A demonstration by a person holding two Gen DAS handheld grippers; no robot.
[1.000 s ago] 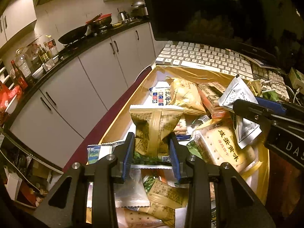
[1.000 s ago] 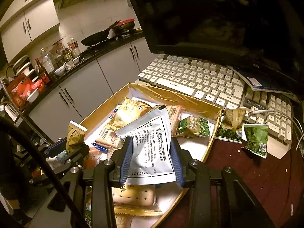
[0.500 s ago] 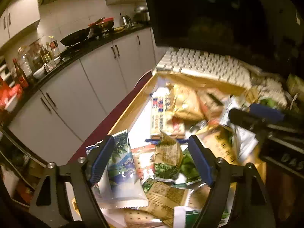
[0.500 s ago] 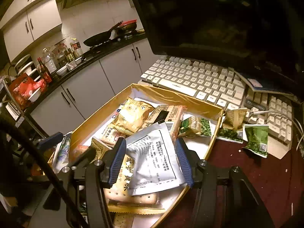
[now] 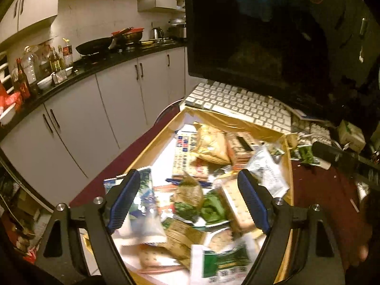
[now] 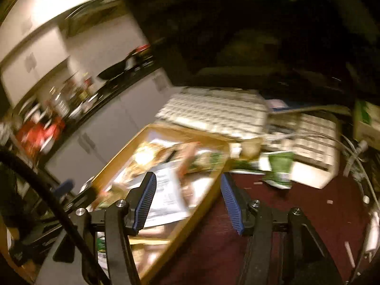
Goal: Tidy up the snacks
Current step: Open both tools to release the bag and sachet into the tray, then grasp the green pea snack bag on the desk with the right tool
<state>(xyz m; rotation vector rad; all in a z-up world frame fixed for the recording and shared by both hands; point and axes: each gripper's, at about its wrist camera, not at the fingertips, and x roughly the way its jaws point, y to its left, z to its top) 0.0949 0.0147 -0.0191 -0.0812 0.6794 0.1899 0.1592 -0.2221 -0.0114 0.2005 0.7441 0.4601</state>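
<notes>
Both released, snacks point(image 5: 190, 197) below left hand-held gripper point(image 5: 190, 204)

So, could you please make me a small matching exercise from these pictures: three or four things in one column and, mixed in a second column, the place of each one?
Things:
1. white keyboard
2. yellow snack bag
3. green packet
4. black frying pan

Places:
A. on the kitchen counter, by the bottles
B. inside the cardboard box
C. on the dark red table, outside the box
D. beyond the far end of the box, under the dark monitor

Pairs: 1-D, 2-B, 3-C, 4-A
</notes>
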